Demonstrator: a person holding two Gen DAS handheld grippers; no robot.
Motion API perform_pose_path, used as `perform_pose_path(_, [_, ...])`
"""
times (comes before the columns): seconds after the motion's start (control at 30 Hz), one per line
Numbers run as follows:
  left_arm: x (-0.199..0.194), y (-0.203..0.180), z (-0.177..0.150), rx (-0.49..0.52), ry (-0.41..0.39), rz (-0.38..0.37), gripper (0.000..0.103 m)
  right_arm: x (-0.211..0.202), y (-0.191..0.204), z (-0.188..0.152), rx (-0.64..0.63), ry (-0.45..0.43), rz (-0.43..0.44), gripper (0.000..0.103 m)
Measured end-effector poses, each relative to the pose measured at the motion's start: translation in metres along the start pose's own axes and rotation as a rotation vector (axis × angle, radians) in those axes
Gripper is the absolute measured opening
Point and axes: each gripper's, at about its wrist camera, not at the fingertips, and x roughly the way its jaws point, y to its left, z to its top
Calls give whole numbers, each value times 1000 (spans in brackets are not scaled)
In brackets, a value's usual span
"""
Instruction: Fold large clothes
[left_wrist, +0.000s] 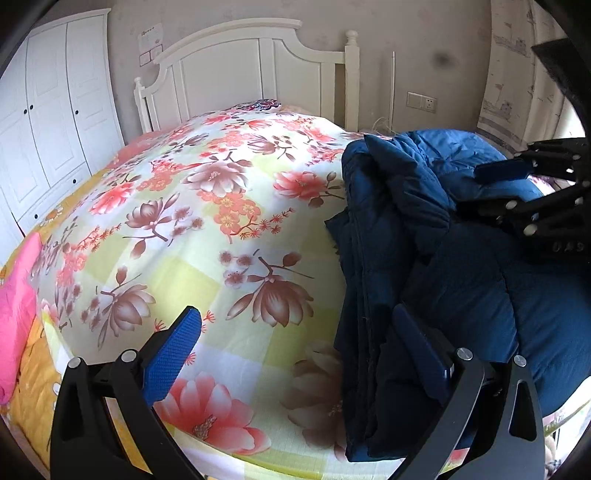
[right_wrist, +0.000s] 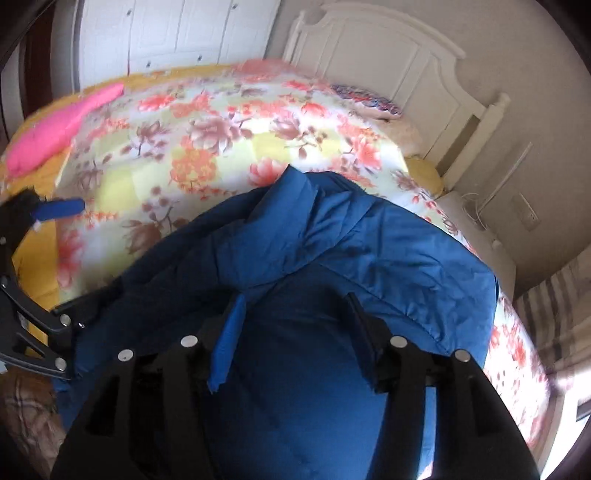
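So the blue puffer jacket (left_wrist: 436, 236) is bunched up along one side of the bed, sitting on the floral quilt (left_wrist: 207, 206), partly doubled over on itself with the collar end toward the headboard (left_wrist: 255, 70). My left gripper (left_wrist: 299, 354) has its fingers spread wide, one pad over bare quilt and the other right at the jacket's folded edge, nothing pinched. I'd guess that's so I can scoop under that edge. My right gripper (right_wrist: 291, 332) hovers over the middle of the jacket, fingers apart too, not clamping anything (though the fabric is close under them). There's a pink thing (right_wrist: 62, 129) at the far edge, out of the way.
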Motion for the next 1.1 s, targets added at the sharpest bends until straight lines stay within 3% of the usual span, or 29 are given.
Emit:
perform_pose_path(0.17, [-3, 5, -4, -8, 0, 8, 99, -57, 21, -23, 2, -112, -23, 70])
perform_pose_path(0.27, [-2, 4, -6, -4, 5, 13, 99, -53, 50, -59, -45, -95, -31, 70])
perform_pose_path(0.3, [-1, 2, -6, 5, 4, 22, 99, -52, 55, -70, -30, -154, -65, 70])
perform_pose_path(0.37, [-2, 1, -8, 10, -3, 28, 99, -51, 52, -80, 29, -199, -50, 70])
perform_pose_path(0.57, [-5, 2, -5, 21, 9, 41, 99, -54, 55, -89, 76, -247, -67, 70])
perform_pose_path(0.8, [-27, 1, 11, 55, -28, 96, 99, -60, 46, -96, 133, -288, 2, 71])
perform_pose_path(0.93, [-39, -4, 29, 37, -61, 47, 99, -58, 49, -97, 152, -293, 0, 71])
perform_pose_path(1.1, [-36, -47, 89, 101, -79, -86, 99, -57, 54, -98, 162, -297, -18, 71])
